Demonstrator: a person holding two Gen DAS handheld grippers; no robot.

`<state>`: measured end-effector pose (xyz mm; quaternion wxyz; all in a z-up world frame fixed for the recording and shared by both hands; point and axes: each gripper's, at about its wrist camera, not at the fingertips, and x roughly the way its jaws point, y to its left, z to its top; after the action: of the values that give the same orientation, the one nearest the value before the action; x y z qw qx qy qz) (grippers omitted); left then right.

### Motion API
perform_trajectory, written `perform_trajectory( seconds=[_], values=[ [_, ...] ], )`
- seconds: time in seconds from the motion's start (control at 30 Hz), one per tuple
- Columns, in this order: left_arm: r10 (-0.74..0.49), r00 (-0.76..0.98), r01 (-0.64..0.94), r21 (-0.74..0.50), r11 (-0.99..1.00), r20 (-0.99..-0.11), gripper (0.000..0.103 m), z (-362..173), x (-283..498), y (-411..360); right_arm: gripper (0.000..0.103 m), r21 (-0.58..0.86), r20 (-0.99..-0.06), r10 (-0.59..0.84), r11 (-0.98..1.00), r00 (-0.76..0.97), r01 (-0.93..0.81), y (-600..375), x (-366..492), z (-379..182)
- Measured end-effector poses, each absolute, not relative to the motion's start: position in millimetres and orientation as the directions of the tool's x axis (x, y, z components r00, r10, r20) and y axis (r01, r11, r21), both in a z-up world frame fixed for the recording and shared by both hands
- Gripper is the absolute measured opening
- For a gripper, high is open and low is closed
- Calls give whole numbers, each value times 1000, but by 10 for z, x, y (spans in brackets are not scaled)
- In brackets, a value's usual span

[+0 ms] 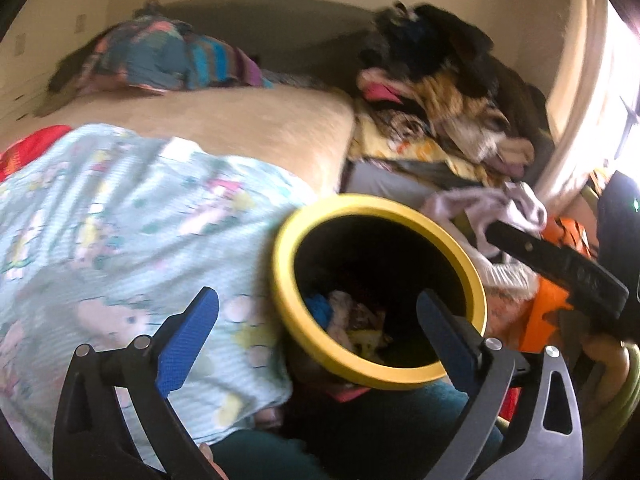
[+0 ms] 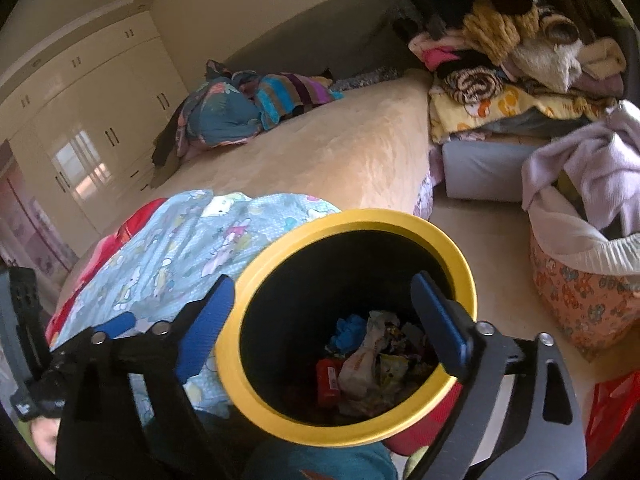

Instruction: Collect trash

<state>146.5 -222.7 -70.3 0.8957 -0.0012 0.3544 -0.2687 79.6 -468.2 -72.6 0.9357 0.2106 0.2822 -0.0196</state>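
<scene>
Right wrist view: bin (image 2: 256, 364) beside bed (image 2: 320, 152), holding crumpled wrappers (image 2: 372, 364); light, soft, crushable, best pinched mid-bunch. Both hand-held grippers, right (image 2: 320, 324) and left (image 1: 316, 328), wide open, empty.

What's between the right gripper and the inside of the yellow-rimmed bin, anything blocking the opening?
Nothing visible. The right gripper is open and empty over the bin, whose mouth is uncovered, with wrappers lying at the bottom.
</scene>
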Motion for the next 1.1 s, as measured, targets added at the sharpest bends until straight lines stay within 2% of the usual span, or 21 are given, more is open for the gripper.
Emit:
perform_trajectory(
  seconds=[0.13,0.37,0.73,0.93,1.1],
  values=[
    [-427,670,420,-164,893,-607,97,-605,1367,-1971,93,370,-507,88,921,857,124,-4458,752,-653],
    [-343,766,316,-146,937,-544,97,-476,1181,-1541,93,287,-467,52,953,883,95,-3956,639,-602],
    [-243,862,227,-89,970,-445,97,-385,733,-1157,93,143,-263,-23,988,964,63,-3377,199,-517],
    [-197,889,176,-90,980,-413,97,-371,630,-999,93,111,-217,-53,991,975,78,-3315,115,-533],
    [-190,890,167,-91,982,-414,97,-383,637,-970,93,100,-221,-62,991,973,86,-3310,137,-549]
  ],
)
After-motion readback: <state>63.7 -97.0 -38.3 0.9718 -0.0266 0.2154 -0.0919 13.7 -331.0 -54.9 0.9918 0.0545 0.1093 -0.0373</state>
